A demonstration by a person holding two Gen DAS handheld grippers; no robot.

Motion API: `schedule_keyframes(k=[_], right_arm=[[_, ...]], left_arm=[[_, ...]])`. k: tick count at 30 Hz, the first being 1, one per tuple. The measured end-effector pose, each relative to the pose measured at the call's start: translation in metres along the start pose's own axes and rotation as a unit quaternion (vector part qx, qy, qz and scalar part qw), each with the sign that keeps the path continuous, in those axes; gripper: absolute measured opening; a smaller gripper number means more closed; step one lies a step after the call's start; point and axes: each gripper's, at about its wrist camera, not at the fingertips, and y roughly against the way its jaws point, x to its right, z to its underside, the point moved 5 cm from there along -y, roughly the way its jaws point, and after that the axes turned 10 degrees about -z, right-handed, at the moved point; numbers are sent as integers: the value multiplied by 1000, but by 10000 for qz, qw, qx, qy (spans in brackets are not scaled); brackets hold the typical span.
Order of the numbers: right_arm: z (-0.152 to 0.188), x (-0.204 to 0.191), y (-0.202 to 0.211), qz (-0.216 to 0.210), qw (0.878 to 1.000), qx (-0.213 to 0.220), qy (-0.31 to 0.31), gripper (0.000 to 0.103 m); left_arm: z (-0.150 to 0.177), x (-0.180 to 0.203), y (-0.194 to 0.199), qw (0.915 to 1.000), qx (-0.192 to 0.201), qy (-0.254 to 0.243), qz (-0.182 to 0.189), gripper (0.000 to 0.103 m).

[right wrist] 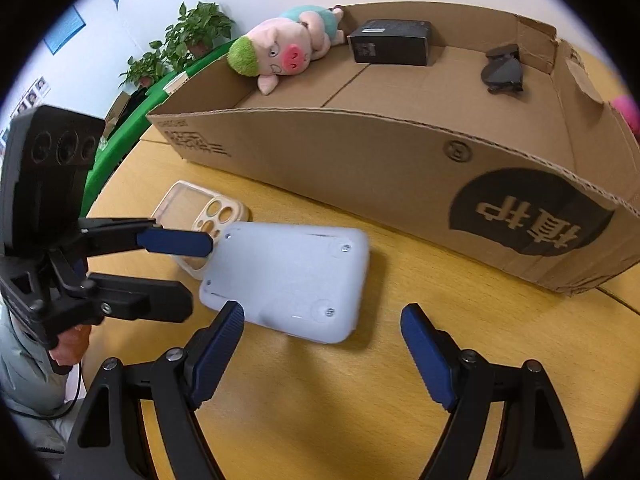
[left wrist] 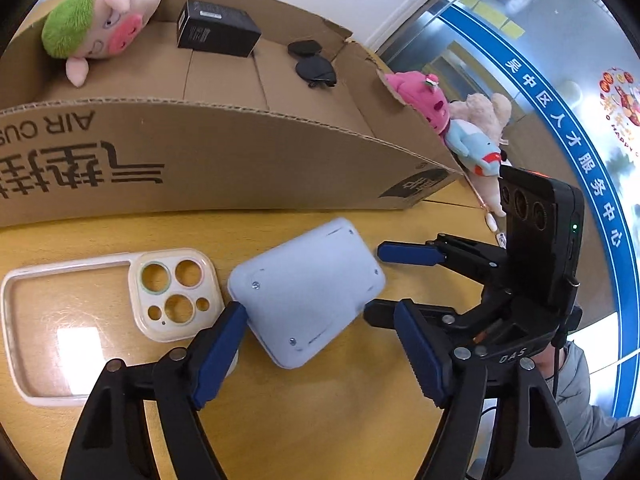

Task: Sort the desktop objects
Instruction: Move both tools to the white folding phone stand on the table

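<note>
A pale white rectangular device (left wrist: 308, 292) (right wrist: 288, 280) lies flat on the wooden table (left wrist: 320, 420), screws facing up. My left gripper (left wrist: 320, 354) (right wrist: 200, 276) is open around its left end: one blue pad touches a corner, the other stands clear. My right gripper (right wrist: 322, 354) (left wrist: 376, 284) is open at the device's other end, one pad at its near edge, the other well apart. A clear phone case (left wrist: 100, 320) (right wrist: 200, 212) with a cream camera frame lies just left of the device.
A long cardboard box (left wrist: 200, 160) (right wrist: 400, 168) stands behind, holding a pig plush (left wrist: 104, 24) (right wrist: 280, 52), a black carton (left wrist: 216, 28) (right wrist: 392, 42) and dark sunglasses (left wrist: 314, 64) (right wrist: 502, 68). More plush toys (left wrist: 460, 128) sit past its right end.
</note>
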Motion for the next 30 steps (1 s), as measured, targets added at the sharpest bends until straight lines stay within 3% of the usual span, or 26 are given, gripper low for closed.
schedule_keyframes(k=[12,18,24,30], right_arm=[[-7,0,-9,-345,9993,-76,105,81],[-6,-4,-3,-416,9989,162,141,82],[-5,-12,9,-440,9973,564,175,83],[2,-27,25,-447,9937,989,295,83]], left_arm=[[-13,-4,-12,9996,-91,184,168,74],[-16,-2,-11,9998,-60,130,142,74],[-18,2,0,9996,257,11,121,74],[-16,6,20,9971,625,-81,416,74]])
